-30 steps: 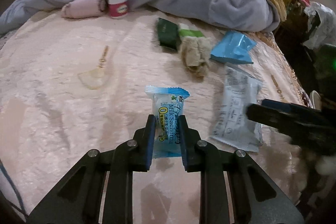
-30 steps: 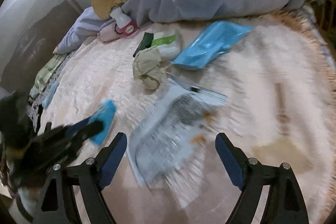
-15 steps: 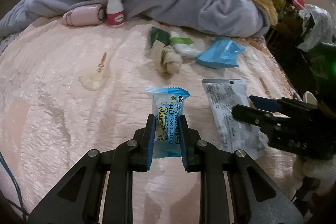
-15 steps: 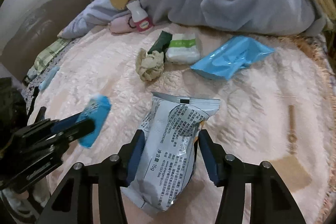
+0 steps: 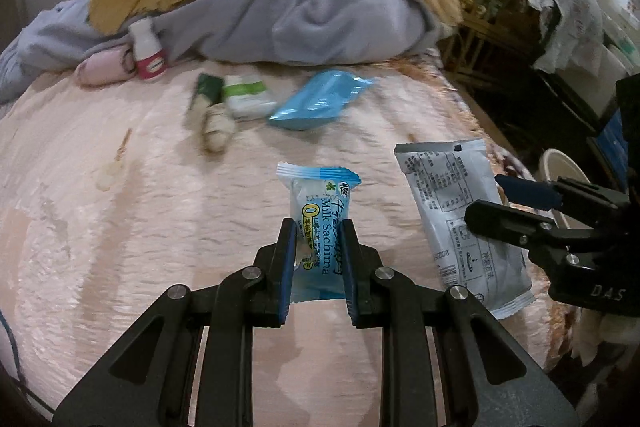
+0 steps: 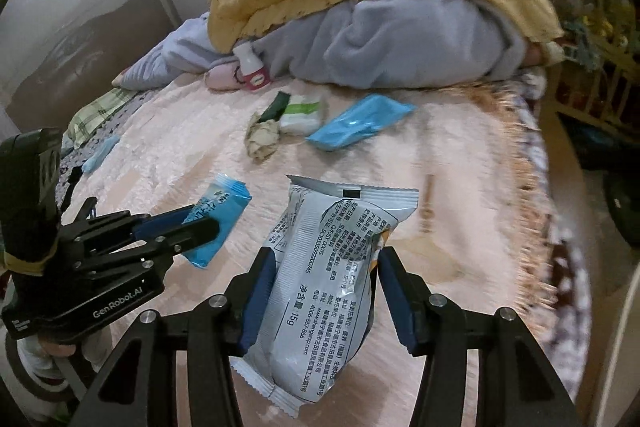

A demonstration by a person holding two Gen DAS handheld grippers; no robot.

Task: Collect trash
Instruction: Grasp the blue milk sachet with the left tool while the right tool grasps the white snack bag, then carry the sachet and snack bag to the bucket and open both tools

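Trash, two pieces in hand, remainder on the bed: a small blue "Milk Sachima" wrapper [image 5: 320,227] is pinched upright in the left gripper [image 5: 318,259], jaws closed flat on its sides, as in both earlier views. A larger grey snack packet [image 6: 332,267] sits in the right gripper [image 6: 324,291]; one second ago that gripper hung wide open above the packet as it lay on the pink bedspread [image 5: 120,247], half a second ago the fingers were closing round it, and now the jaws press both its edges and the packet stands lifted, its lower end hanging free below the fingers. In the left wrist view the same packet [image 5: 460,227] appears raised beside the bed edge. Judgement: the second pick-up is done, both grippers are loaded, and the next step is probably carrying both pieces to a bin; a pale round rim [image 5: 560,167] low at right may be one, uncertain. Still uncollected, well apart near the grey blanket [image 5: 300,23]: a blue pouch [image 5: 320,99], a green-and-white pack [image 5: 246,99], a dark green wrapper [image 5: 208,87], a crumpled tissue [image 6: 262,139]. A white bottle [image 5: 148,47] with a red label stands against the blanket; whether it counts as trash cannot be told.
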